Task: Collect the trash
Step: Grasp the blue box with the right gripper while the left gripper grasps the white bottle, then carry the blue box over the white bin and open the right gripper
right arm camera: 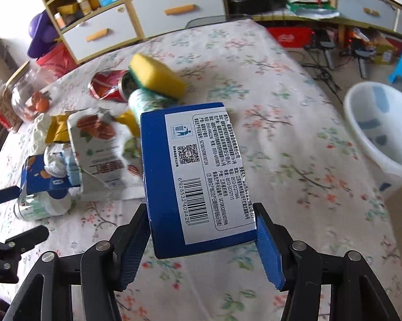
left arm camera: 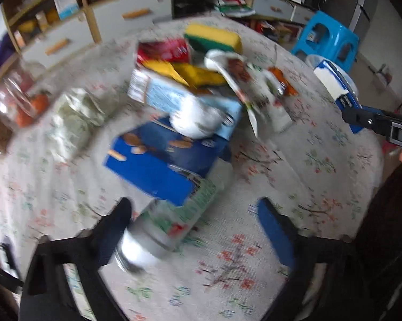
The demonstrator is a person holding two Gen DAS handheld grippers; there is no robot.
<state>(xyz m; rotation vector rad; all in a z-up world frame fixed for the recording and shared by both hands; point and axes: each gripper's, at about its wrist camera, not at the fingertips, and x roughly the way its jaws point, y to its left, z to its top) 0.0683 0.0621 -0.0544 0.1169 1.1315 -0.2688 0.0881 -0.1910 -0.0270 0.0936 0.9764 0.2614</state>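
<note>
In your left wrist view, your left gripper [left arm camera: 195, 227] stands with its jaws wide apart over the floral-clothed counter [left arm camera: 321, 165], and a clear plastic bottle with a green label [left arm camera: 171, 222] lies on its side between them, close against the left finger; whether it touches is lost in blur. Beyond it sits a heap: a blue cardboard biscuit box [left arm camera: 158, 160], a crumpled white tissue [left arm camera: 195, 119] on top, and a yellow-and-green sponge [left arm camera: 214, 37] at the far end. A clear glass jar [left arm camera: 24, 99] holding orange pieces stands at the left.

In your right wrist view, your right gripper [right arm camera: 202, 238] is clamped on a blue carton with a white barcode label [right arm camera: 195, 176], held above the counter. Only this view shows the inside of the white plastic bin [right arm camera: 383, 128] beside the counter at the right, with a few bluish scraps in it, and a crushed red can [right arm camera: 107, 84] by the sponge.
</note>
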